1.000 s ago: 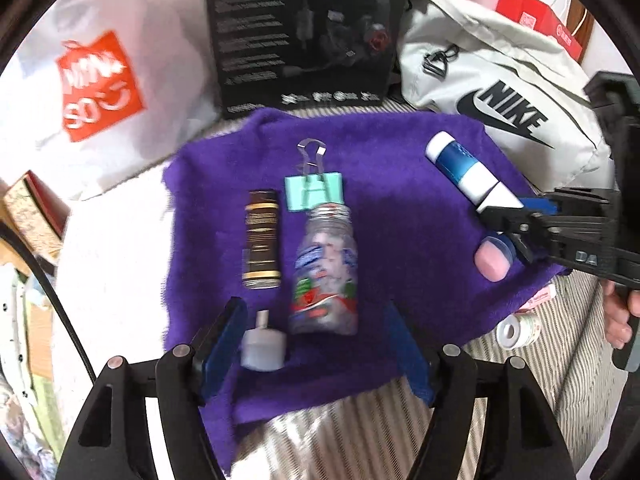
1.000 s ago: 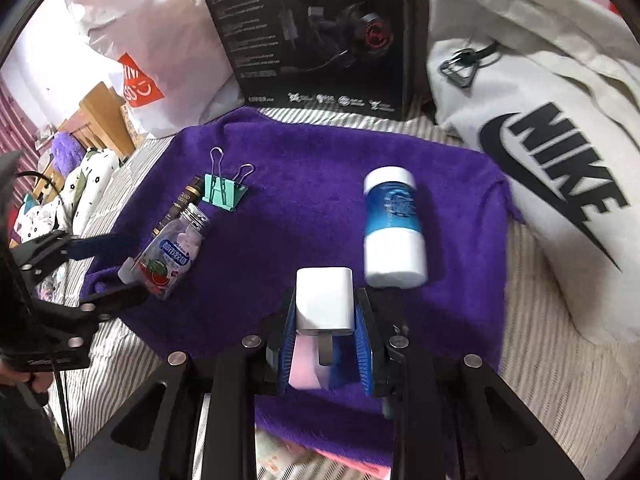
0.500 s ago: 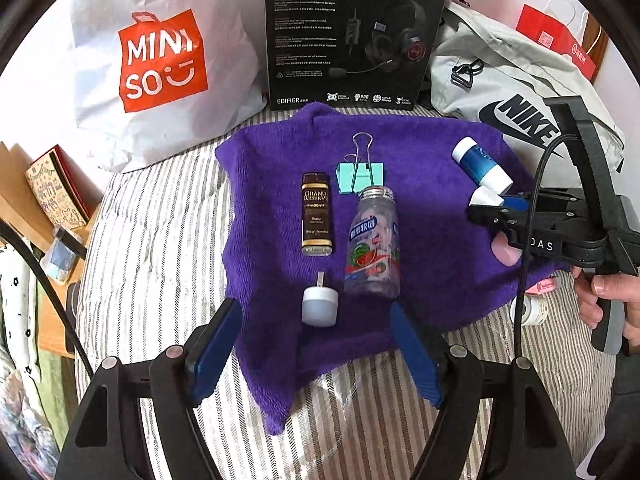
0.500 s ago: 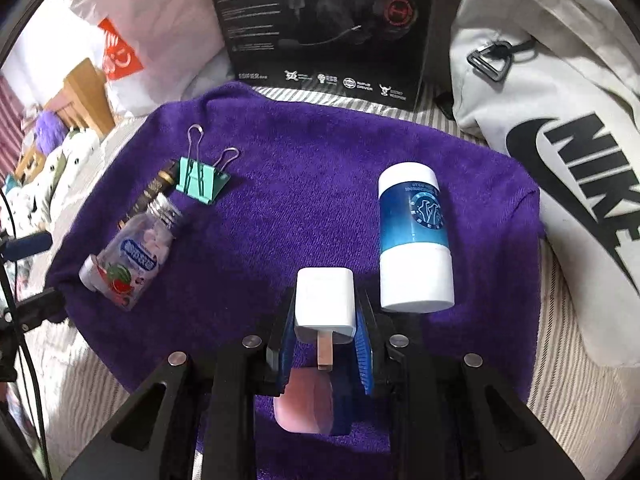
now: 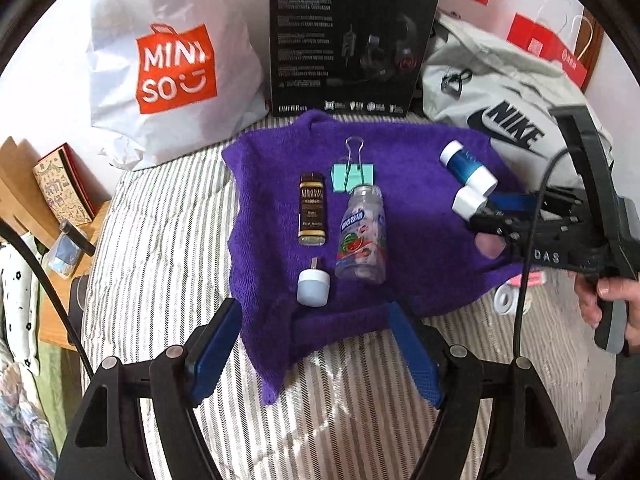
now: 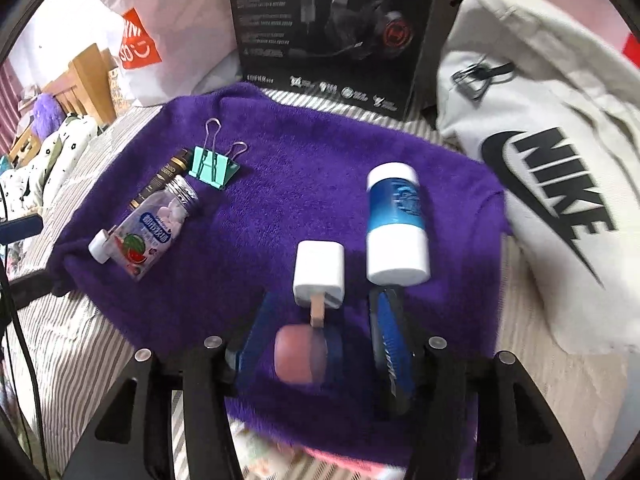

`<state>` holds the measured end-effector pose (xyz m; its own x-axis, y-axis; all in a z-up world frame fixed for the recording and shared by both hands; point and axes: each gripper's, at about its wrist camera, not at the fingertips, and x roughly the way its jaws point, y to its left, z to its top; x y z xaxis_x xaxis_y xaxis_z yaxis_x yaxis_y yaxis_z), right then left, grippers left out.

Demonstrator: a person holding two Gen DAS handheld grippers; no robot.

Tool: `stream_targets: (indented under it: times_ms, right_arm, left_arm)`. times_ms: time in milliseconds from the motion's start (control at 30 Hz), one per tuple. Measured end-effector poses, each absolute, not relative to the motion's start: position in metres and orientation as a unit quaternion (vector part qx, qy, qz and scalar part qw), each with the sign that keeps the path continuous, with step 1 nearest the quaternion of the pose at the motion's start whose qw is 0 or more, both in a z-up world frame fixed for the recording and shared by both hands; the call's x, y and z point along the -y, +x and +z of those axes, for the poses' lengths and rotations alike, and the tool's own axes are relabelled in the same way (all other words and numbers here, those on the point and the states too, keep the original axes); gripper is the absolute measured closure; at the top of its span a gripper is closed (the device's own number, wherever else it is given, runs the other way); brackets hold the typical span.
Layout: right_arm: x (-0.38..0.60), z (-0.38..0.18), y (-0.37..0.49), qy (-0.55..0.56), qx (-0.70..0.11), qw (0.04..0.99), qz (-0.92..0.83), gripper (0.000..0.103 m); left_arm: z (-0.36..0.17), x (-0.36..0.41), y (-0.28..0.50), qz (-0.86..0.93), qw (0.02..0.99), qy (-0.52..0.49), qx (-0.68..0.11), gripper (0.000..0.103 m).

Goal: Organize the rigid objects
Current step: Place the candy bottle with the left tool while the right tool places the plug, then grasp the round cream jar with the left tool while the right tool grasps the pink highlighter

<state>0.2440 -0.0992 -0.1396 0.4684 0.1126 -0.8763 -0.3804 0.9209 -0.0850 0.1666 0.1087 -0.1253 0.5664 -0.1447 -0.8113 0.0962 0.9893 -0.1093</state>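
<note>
Only the right wrist view shows the white-and-pink stopper (image 6: 319, 276) lying loose on the purple towel (image 6: 304, 184) between the right claw's (image 6: 320, 344) parted fingers — the left view shows the left claw (image 5: 316, 344) wide open, empty, short of the towel.

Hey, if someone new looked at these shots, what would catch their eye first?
Probably the purple towel spread over the striped bedding, with small things laid on it: a candy bottle in the middle, a teal binder clip just behind it. Next, the right gripper, open around a white and pink piece beside a blue and white bottle.
</note>
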Motion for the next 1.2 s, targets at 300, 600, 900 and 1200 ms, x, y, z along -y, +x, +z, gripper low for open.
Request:
stream_targets:
  times_ms: [300,600,900,1200]
  right_arm:
    - [0.13,-0.096,0.182,-0.108,-0.466,0.871,0.114,0.04]
    - [0.185,-0.097,0.111,-0.074,-0.48,0.87,0.086,0.038]
    - [0.229,-0.11,0.061,-0.045,-0.499,0.863,0.059,0.038]
    - [0.256,-0.118,0.036,-0.022,-0.502,0.864,0.03,0.038]
  left_arm:
    - [-0.1,-0.085,0.139,-0.076,0.902,-0.035,-0.424,0.028]
    - [-0.115,-0.031,0.118,-0.12,0.895,-0.021,-0.428,0.028]
    - [-0.14,0.036,0.117,-0.149,0.889,0.014,-0.433,0.028]
    - [-0.167,0.076,0.136,-0.146,0.881,0.042,-0.448,0.028]
